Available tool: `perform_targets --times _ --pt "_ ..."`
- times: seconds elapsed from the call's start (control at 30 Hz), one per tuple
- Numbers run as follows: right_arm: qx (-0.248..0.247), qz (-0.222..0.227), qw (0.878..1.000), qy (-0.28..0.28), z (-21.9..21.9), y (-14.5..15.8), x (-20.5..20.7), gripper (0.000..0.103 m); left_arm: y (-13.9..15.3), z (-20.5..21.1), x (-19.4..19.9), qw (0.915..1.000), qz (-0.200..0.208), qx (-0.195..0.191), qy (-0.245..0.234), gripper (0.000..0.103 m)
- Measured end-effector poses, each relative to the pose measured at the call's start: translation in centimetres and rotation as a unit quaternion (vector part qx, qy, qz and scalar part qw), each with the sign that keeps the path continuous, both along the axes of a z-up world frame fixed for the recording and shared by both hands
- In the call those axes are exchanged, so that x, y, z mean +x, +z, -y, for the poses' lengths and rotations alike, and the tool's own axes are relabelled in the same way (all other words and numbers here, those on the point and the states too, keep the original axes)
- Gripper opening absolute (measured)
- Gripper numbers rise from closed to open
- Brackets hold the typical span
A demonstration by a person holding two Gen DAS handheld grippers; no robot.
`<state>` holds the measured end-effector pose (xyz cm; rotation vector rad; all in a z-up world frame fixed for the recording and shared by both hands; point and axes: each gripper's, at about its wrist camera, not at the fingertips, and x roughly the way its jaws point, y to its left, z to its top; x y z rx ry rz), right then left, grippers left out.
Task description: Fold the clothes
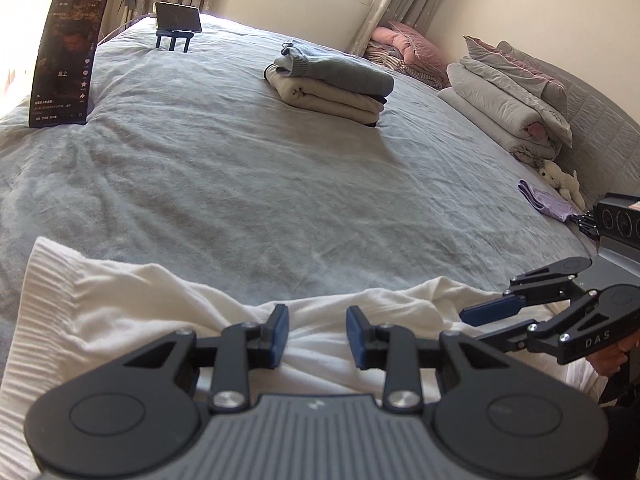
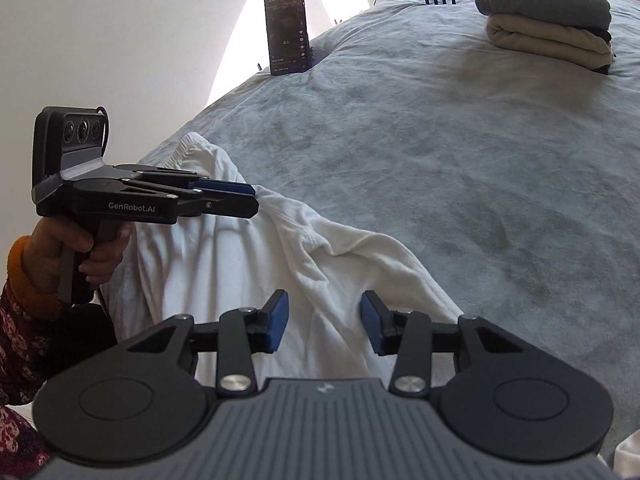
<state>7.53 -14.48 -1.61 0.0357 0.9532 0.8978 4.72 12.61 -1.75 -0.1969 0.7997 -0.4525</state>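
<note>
A white garment (image 1: 132, 312) with a ribbed hem lies crumpled at the near edge of the grey bed; it also shows in the right wrist view (image 2: 248, 280). My left gripper (image 1: 317, 334) is open just above its folds, holding nothing; it shows from the side in the right wrist view (image 2: 250, 200). My right gripper (image 2: 324, 322) is open over the garment's right part, empty; it shows at the right in the left wrist view (image 1: 476, 320). A stack of folded clothes (image 1: 332, 80) sits farther back on the bed, seen also in the right wrist view (image 2: 548, 28).
An upright phone (image 1: 66, 60) stands at the bed's left edge and a second phone on a stand (image 1: 178, 20) at the far side. Folded quilts (image 1: 508, 104), a plush toy (image 1: 560, 182) and a purple cloth (image 1: 544, 200) lie along the right. The grey bedsheet (image 1: 240, 168) stretches between.
</note>
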Motion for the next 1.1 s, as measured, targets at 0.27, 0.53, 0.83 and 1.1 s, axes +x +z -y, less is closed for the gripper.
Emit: perform_targets --times 0.27,0.53,0.83,1.1 --pt "0.062 -0.05 0.996 0.028 -2.7 -1.3 2.1 0.042 -0.2 -0.2 0.0 0.9999 0.01 -0.004 0.0 0.032" --pt "0.137 -0.051 0.988 -0.046 -1.4 -0.5 4.2 0.014 1.0 -1.3 -1.0 0.9996 0.026 -0.007 0.012 0.033" --pt "0.127 -0.026 0.984 -0.123 0.2 -0.9 6.0 0.005 0.6 -6.2 -3.6 0.9973 0.026 0.005 0.069 0.034" --pt "0.106 -0.043 0.983 -0.142 -0.3 -2.6 7.5 0.005 1.2 -7.8 -4.2 0.9963 0.027 -0.019 0.079 0.035"
